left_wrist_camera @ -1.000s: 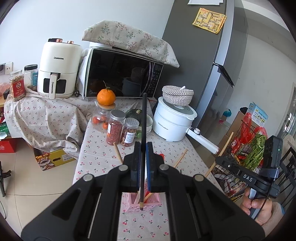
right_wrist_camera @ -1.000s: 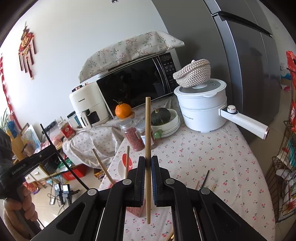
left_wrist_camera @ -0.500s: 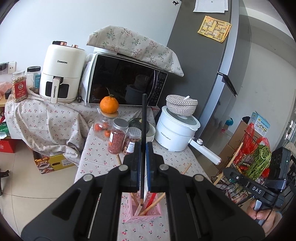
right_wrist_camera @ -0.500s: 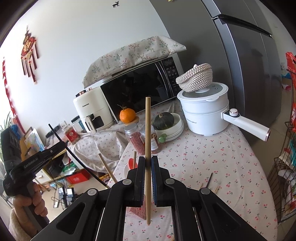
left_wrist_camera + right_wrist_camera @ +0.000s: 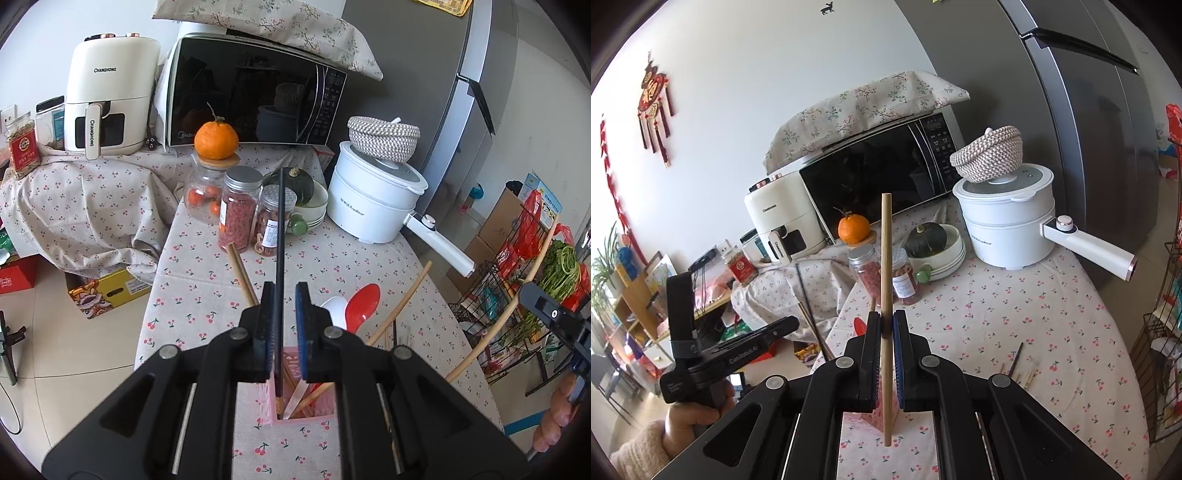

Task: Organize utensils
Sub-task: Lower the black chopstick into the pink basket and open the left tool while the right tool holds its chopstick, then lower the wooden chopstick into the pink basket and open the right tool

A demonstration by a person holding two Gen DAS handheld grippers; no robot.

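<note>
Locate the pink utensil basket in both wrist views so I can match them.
Left wrist view: the pink utensil basket sits bottom centre, just below the tool tips, with a dark chopstick dropping into it.
Right wrist view: only a sliver of the basket shows low centre, behind the tool and the wooden chopstick.
Shared landmark: the white electric pot.

microwave [image 5: 255, 92] | air fryer [image 5: 107, 96] | white pot [image 5: 376, 199] | orange [image 5: 216, 140] on jar [image 5: 205, 192]
</note>
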